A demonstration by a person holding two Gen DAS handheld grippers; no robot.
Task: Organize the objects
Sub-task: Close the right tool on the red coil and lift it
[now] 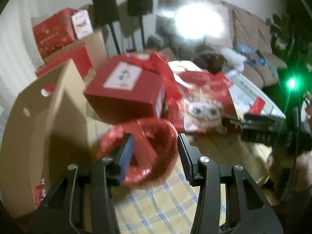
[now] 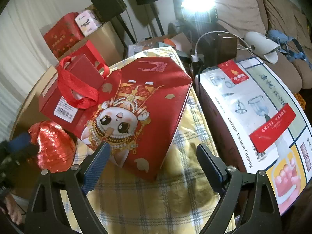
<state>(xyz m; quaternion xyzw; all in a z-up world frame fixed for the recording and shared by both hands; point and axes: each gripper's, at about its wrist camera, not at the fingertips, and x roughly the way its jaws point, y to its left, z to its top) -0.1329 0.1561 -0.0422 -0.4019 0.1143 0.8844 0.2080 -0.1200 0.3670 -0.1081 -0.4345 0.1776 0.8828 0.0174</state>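
Yellow plaid cloth [image 2: 136, 195] underfoot, boxes crowding it. Left gripper [image 1: 156, 152] half open around red foil bundle [image 1: 140, 152], one pad touching; hold unclear. Right gripper [image 2: 154, 156] spread wide, empty, over red gift bag [image 2: 144, 117]. Best to close squarely on foil before lifting.

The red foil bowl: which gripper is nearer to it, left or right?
Left. The left gripper has the red foil bowl between its fingers. The right gripper is off to the side, over the yellow cloth beside the red bag.
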